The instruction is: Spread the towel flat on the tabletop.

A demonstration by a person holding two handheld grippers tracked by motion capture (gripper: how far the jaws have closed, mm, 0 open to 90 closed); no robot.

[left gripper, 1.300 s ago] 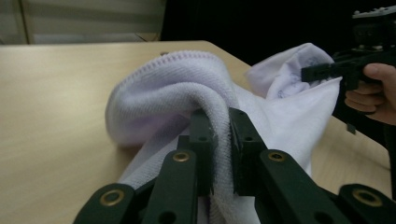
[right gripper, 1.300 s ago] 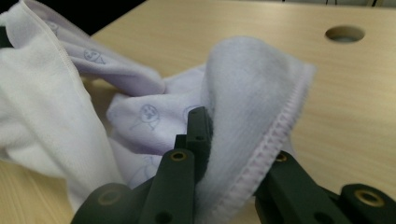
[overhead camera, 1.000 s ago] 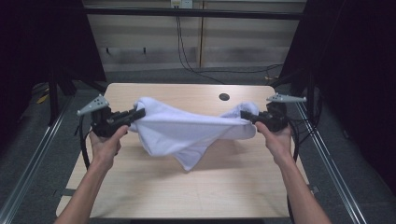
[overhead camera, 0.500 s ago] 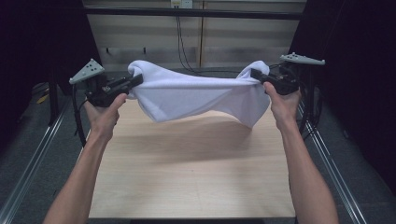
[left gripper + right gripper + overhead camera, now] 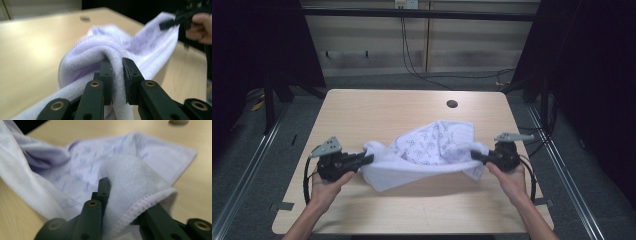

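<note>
A white towel [image 5: 427, 150] with small blue prints hangs between my two grippers, its far part resting on the wooden table [image 5: 377, 110]. My left gripper [image 5: 368, 159] is shut on the towel's left corner; in the left gripper view the towel [image 5: 105, 50] is pinched between its black jaws [image 5: 117, 80]. My right gripper [image 5: 476, 155] is shut on the right corner. In the right gripper view the towel [image 5: 130, 177] folds over the jaws and covers the right one [image 5: 117, 202]. The other hand and its gripper [image 5: 175, 20] show far off in the left gripper view.
A round cable hole [image 5: 452, 104] sits near the table's far edge. Metal rails [image 5: 247, 165] run along both sides of the table. Cables [image 5: 412, 55] hang against the back wall. Bare tabletop lies in front of the towel toward the near edge.
Both grippers have come down and toward me from high over the far edge. The towel, held up in the air before, now lies partly on the table.
</note>
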